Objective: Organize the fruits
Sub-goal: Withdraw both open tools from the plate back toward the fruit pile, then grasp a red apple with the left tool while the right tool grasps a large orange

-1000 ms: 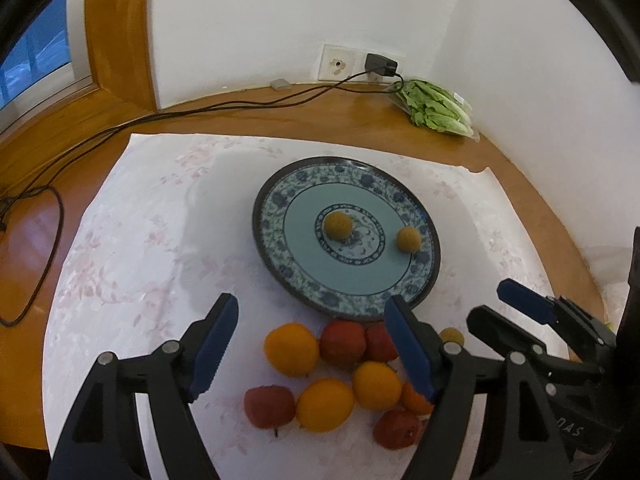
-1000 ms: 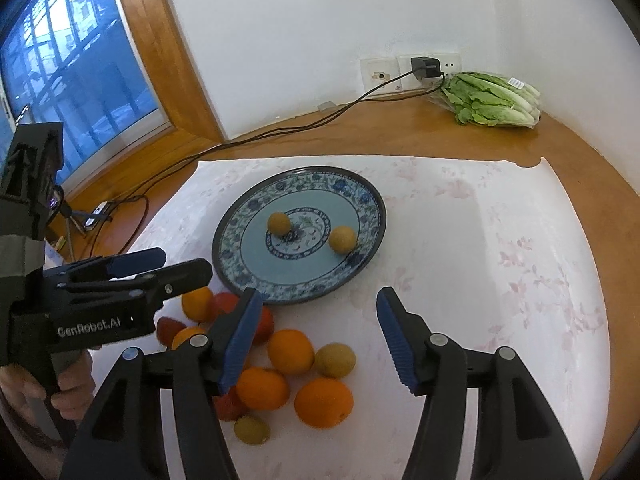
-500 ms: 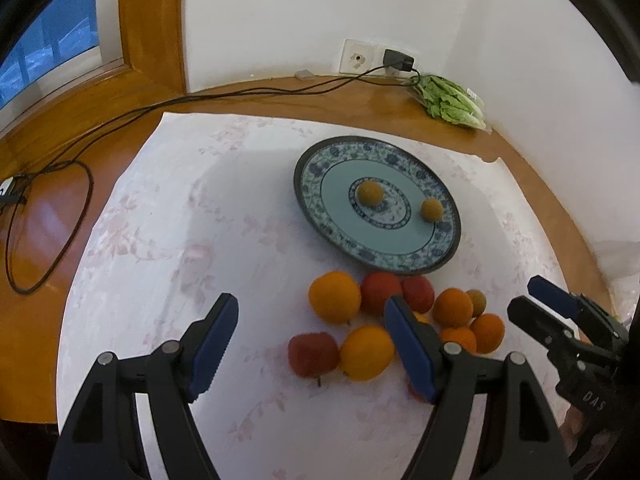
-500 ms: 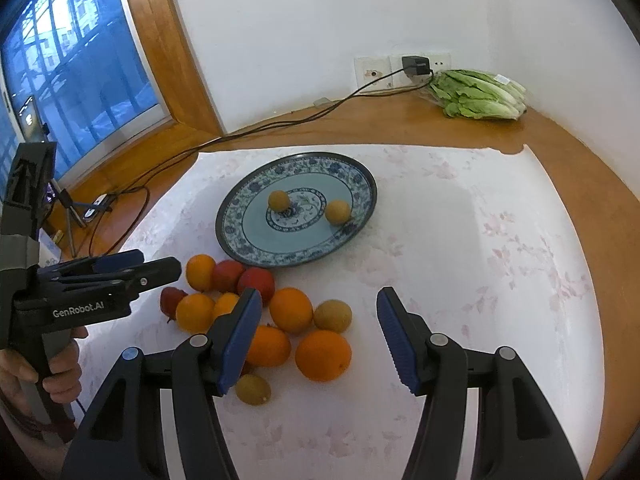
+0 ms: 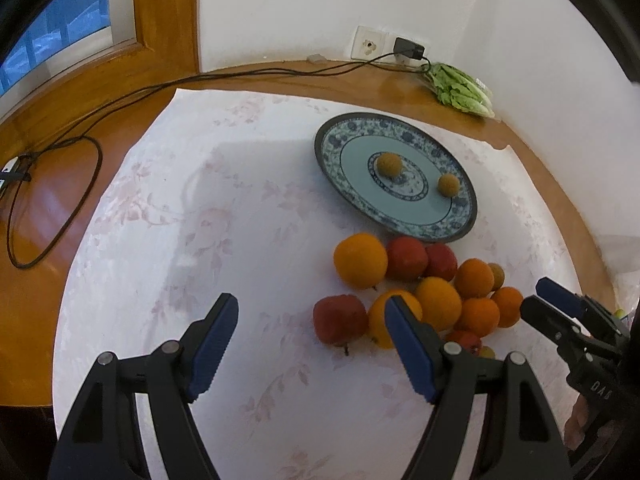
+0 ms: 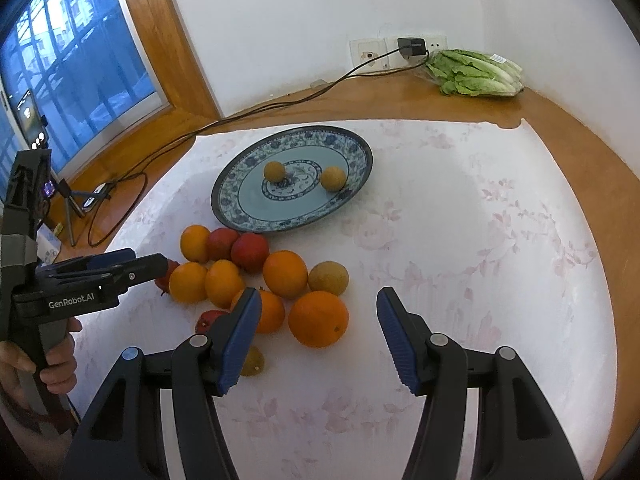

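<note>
soft daylight, perhaps from the window (image 6: 72,80); faint shadows, sharp focus, strong fisheye bending at edges.

Plate (image 6: 362,160): glazed ceramic, glossy, blue patterned rim. Tabletop (image 6: 568,120): varnished wood w/ sheen; cloth (image 6: 480,240) over it matt, faint floral print, slightly creased. Gripper pads (image 6: 240,336): blue ribbed plastic/rubber on matt black plastic arms w/ metal pins; oranges (image 6: 318,318) dimpled, slight shine.
</note>
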`<state>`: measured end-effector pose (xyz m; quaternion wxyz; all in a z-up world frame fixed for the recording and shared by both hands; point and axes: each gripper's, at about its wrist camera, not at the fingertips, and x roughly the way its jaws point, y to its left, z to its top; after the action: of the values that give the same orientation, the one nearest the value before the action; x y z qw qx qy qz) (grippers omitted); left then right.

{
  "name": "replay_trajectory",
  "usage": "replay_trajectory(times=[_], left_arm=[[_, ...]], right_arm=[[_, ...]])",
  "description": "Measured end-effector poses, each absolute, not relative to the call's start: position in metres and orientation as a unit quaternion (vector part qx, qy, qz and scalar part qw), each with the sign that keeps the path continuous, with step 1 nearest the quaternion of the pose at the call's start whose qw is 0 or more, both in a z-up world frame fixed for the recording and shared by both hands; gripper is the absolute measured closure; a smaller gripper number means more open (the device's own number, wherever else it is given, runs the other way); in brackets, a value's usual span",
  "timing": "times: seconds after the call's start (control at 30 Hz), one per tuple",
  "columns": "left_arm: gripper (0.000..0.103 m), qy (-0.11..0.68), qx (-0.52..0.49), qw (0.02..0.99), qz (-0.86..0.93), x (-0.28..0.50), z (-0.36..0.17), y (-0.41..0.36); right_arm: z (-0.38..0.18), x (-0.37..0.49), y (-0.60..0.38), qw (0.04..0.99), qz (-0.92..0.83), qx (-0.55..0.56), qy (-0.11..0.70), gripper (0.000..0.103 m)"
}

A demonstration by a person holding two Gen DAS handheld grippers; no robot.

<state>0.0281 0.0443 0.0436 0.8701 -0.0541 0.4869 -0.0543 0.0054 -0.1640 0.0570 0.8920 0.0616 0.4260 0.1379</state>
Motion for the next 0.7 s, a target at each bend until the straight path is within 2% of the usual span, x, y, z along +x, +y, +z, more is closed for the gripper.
replay_trajectory(times=[0.33, 0.4, 0.6, 0.7], left_arm=[[0.025, 0.489, -0.059, 0.869, -0.047, 0.029, 0.034, 0.051], [0.031, 0.485, -0.063, 0.870, -0.056, 0.028, 0.034, 0.051], [0.047, 0.476, -0.076, 0.872, -0.081, 0.025, 0.033, 0.049], [0.047, 0.478, -0.088, 0.870, -0.086, 0.026, 0.031, 0.049]], right_arm=[[0.047, 0.005, -0.169, 0.884, 0.137, 0.074, 0.441, 0.042], [0.046, 0.005, -0.170, 0.884, 0.137, 0.076, 0.440, 0.042], [0.043, 0.005, -0.165, 0.883, 0.142, 0.065, 0.444, 0.058], [0.038, 0.006, -0.162, 0.880, 0.145, 0.062, 0.449, 0.061]])
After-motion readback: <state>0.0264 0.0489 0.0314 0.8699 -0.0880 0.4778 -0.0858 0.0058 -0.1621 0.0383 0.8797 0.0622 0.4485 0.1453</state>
